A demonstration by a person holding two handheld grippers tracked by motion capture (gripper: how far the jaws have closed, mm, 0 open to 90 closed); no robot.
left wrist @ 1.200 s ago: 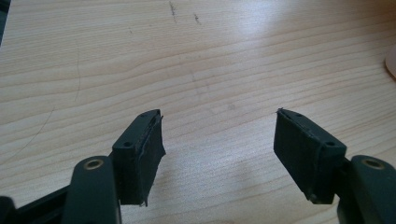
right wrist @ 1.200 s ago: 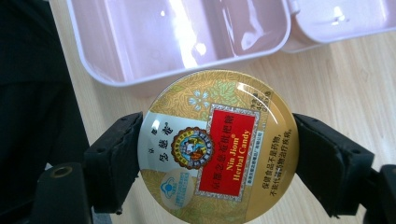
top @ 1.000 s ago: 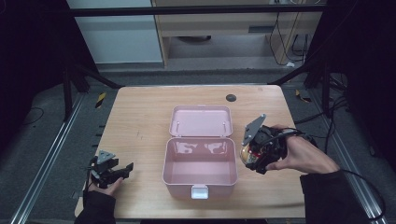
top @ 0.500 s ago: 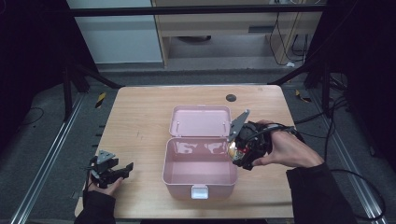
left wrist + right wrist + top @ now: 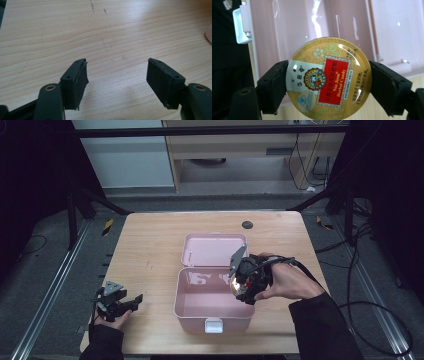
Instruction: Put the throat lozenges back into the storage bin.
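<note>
- The right gripper (image 5: pixel 328 82) is clamped on a round gold candy tin (image 5: pixel 329 78); in the right gripper view its two black jaws press the tin's rim from opposite sides.
- The tin's lid faces that camera, showing a red panel with "Nin Jiom Herbal Candy", a leaf pattern and a small round emblem.
- In the high view the right gripper (image 5: pixel 239 287) holds the tin (image 5: pixel 235 284) over the right side of the open pink box (image 5: pixel 212 302), above its tray; whether the tin touches the box wall is hard to judge from this angle.
- The person's right hand (image 5: pixel 282 282) grips that tool from the right, the dark sleeve running off toward the bottom edge and a cable trailing behind.
- Behind the tin, the right gripper view shows the box's glossy pink interior (image 5: pixel 297 32) and a white latch (image 5: pixel 239 25) at the upper left.
- The box sits near the middle of the wooden table (image 5: pixel 145 250), its lid (image 5: pixel 214 247) laid back flat, the latch on the near wall.
- The left gripper (image 5: pixel 125 303) lies low at the table's near left corner, well apart from the box, held by the left hand (image 5: pixel 111 317).
- In the left gripper view its jaws stand spread wide (image 5: pixel 117 80) with nothing but bare wood grain between them.
- A small dark round disc (image 5: pixel 247 224) lies on the table's far edge.
</note>
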